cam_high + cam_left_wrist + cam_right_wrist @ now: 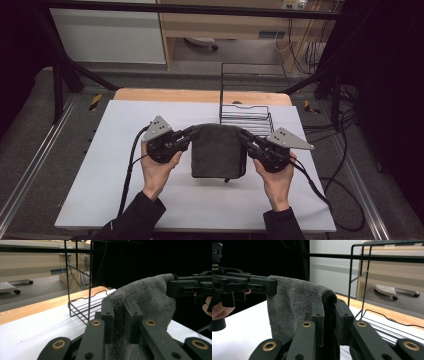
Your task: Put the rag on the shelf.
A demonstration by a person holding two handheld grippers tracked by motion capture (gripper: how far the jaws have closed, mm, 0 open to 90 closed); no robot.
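A dark grey towel (pixel 218 152) hangs folded over the middle of the white table top (pixel 110 165), held up by its two top corners. My left gripper (pixel 194 131) is shut on the towel's left corner, and my right gripper (pixel 242 133) is shut on the right corner. In the left gripper view the towel (pixel 147 297) runs between my black jaws, and the other gripper (pixel 172 288) clamps its far corner. The right gripper view has the towel (pixel 292 305) pinched between my jaws, with the left gripper (pixel 270 286) holding the far corner.
A black wire rack (pixel 246 107) stands right behind the towel, near the table's far edge, with a tall wire frame at its back. The rack (pixel 80 300) rises close to the left gripper. A wooden strip (pixel 200 95) borders the table's far side. Cables trail off the right edge.
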